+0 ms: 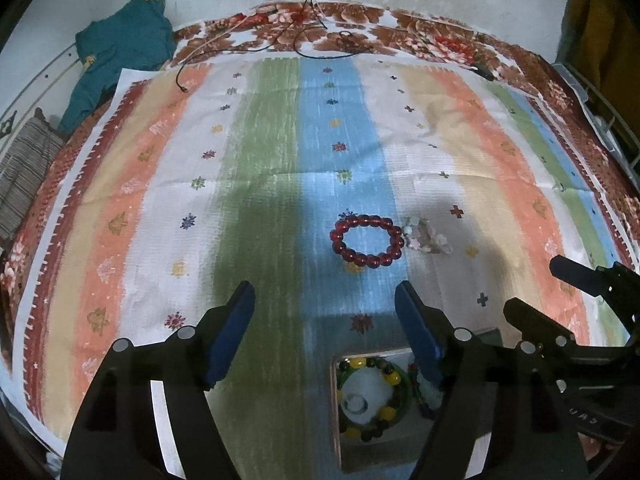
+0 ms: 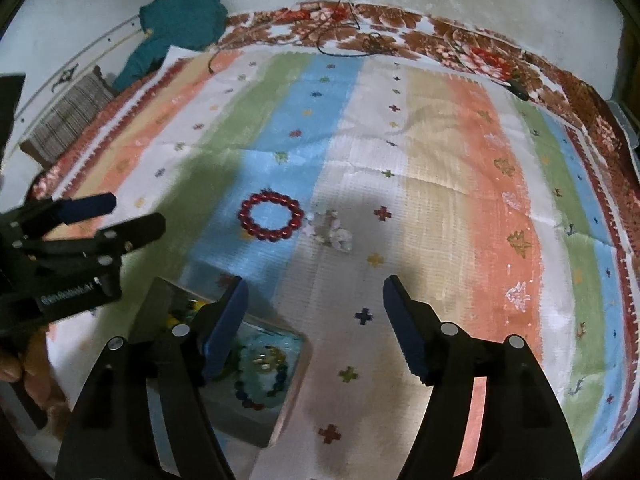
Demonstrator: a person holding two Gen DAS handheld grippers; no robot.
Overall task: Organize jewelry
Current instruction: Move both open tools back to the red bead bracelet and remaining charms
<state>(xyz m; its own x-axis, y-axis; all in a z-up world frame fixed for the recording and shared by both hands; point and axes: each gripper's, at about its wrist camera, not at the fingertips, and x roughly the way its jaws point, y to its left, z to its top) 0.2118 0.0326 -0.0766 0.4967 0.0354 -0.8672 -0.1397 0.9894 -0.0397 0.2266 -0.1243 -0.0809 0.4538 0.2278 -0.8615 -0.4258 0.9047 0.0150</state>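
A red bead bracelet (image 1: 366,240) lies flat on the striped cloth, ahead of my left gripper (image 1: 325,296); it also shows in the right wrist view (image 2: 271,219). A pale, whitish bead bracelet (image 1: 427,237) lies bunched just to its right, and shows in the right view (image 2: 330,234) too. An open box (image 1: 374,456) holds a yellow-and-dark bead bracelet (image 1: 370,396) and sits under my left gripper; in the right view the box (image 2: 256,424) lies under my right gripper's left finger. My right gripper (image 2: 316,300) is open and empty. My left gripper is open and empty.
A teal garment (image 1: 120,52) and a striped cushion (image 1: 24,172) lie at the far left of the bed. Black cables (image 1: 320,36) trail across the far floral edge. The right gripper (image 1: 560,292) appears at the right of the left view.
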